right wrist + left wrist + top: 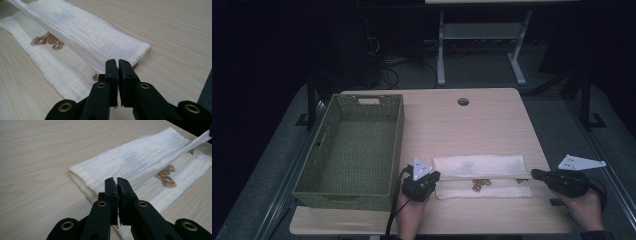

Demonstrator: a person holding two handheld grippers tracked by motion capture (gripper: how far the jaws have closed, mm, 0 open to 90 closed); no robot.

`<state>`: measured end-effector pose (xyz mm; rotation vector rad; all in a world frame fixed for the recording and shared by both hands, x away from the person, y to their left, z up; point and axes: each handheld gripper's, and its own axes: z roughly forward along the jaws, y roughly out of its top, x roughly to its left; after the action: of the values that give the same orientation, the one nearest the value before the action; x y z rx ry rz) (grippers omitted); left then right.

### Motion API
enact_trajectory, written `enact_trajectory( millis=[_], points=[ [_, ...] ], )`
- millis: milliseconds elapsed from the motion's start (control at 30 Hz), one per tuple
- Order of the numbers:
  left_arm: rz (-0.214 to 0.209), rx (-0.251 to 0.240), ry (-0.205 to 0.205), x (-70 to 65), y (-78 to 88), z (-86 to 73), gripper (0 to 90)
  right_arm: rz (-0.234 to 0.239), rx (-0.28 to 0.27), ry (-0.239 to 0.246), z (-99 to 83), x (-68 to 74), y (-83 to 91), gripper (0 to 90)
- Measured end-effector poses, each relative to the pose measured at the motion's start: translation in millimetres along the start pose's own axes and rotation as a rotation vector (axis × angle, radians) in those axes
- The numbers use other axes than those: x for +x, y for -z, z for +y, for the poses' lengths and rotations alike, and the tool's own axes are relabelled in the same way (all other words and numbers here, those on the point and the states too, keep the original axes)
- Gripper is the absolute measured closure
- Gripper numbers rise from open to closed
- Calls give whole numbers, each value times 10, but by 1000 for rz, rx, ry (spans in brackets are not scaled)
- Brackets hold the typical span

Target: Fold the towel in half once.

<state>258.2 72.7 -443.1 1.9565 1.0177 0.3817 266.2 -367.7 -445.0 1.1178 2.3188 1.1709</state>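
Altogether one cloth (482, 176), one basket (354, 150), two grippers pinching cloth.

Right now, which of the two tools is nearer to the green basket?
The left tool, beside the near corner of the basket, pinching the left end of the cloth; the right tool holds the opposite end, farther away.

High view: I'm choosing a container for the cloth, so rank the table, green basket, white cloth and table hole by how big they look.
1. table
2. green basket
3. white cloth, clearly smaller than the basket
4. table hole
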Motion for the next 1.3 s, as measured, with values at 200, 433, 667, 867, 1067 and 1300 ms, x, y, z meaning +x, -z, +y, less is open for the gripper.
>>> enact_trajectory(
  millis=[200, 433, 667, 867, 1067, 1300],
  points=[
    [-12, 16, 14, -14, 15, -110, 869, 14, 18, 8, -87, 95, 35, 858],
    [-38, 58, -2, -26, 26, -226, 867, 33, 41, -2, -192, 161, 56, 856],
    [-45, 81, -3, -49, 38, -278, 763, 47, 79, -25, -303, 198, 73, 763],
    [-37, 44, -8, -45, 77, -155, 641, 55, 29, -35, -231, 174, 131, 727],
    [-11, 44, -25, 49, -43, -16, 584, 46, 13, -21, -94, 94, 49, 710],
    [17, 37, -13, 187, -230, 114, 567, 33, 13, -16, 96, -91, -147, 700]
  ],
)
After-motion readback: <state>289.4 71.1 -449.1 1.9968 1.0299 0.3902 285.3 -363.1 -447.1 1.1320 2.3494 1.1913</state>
